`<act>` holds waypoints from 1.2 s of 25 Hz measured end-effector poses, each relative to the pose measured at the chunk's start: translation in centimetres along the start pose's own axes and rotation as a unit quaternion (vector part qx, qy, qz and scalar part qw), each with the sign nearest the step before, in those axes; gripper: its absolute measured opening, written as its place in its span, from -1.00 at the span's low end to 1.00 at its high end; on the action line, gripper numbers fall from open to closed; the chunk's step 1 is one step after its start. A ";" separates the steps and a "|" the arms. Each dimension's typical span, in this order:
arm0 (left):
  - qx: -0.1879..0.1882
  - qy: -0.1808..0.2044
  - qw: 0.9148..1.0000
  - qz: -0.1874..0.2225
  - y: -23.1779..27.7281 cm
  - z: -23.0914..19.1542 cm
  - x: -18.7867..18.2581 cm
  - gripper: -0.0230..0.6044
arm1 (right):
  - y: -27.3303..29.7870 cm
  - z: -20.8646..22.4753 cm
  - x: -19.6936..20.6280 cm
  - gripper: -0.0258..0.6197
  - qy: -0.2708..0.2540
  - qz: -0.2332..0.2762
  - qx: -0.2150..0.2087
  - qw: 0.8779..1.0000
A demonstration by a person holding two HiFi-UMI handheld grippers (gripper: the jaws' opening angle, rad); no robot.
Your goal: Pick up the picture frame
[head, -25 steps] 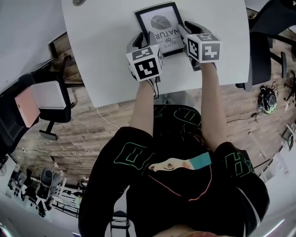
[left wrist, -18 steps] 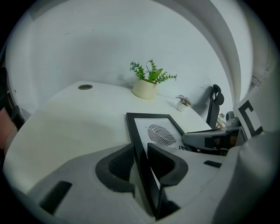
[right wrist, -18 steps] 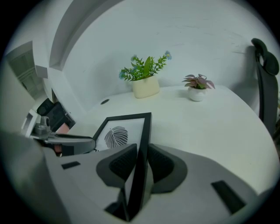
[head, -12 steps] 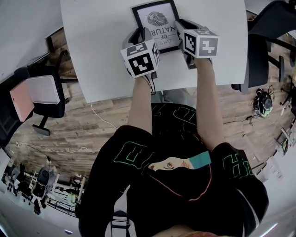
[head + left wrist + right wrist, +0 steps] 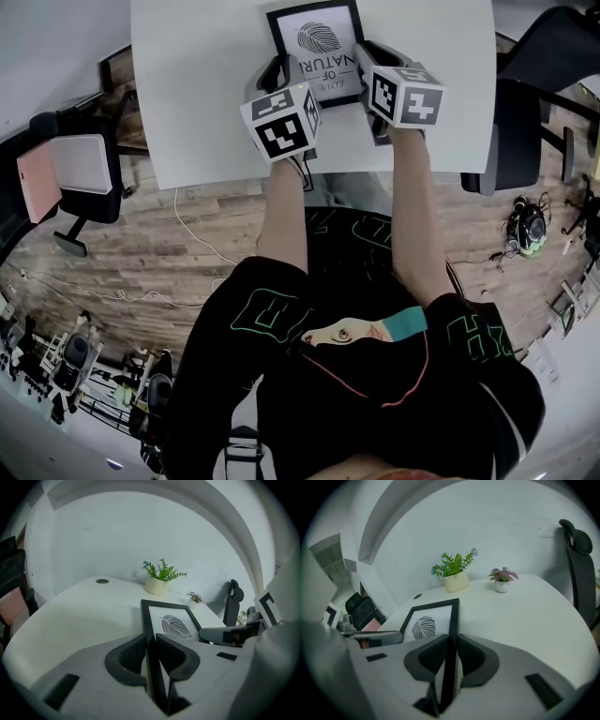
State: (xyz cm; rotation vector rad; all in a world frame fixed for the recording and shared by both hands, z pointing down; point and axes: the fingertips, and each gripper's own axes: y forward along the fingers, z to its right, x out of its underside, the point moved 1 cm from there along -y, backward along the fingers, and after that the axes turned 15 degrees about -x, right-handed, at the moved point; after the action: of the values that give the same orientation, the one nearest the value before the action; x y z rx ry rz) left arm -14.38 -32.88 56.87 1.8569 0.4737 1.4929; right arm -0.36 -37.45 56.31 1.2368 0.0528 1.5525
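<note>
picture frame point(image 5: 317, 42) gripped on both sides

we see the left gripper point(image 5: 151, 654) with jaws closing, pads against the black frame's left border. the right gripper point(image 5: 451, 657) does the same on the right border, jaws closing, pads touching. the frame, with its leaf print, is at the near side of the white table point(image 5: 197, 103), between both grippers. we can't tell if it's off the surface. a potted plant point(image 5: 453, 573) stands beyond it.

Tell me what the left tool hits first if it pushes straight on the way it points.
The picture frame: the left tool is closing with the frame's left rail already between its jaws. Pointing downward, it would probably press that into the white table next.
</note>
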 end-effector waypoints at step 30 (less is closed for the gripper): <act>0.011 0.006 0.989 0.145 -8.3 3.8 -8.8 -0.70 | -8.9 -3.5 -8.7 -0.69 -0.094 0.125 -0.020 0.987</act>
State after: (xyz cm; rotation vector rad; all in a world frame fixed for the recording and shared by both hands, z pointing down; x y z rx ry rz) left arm -12.02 -34.09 44.49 1.9998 0.2328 1.6931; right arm 2.14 -38.45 43.62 1.3929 -0.2647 1.6330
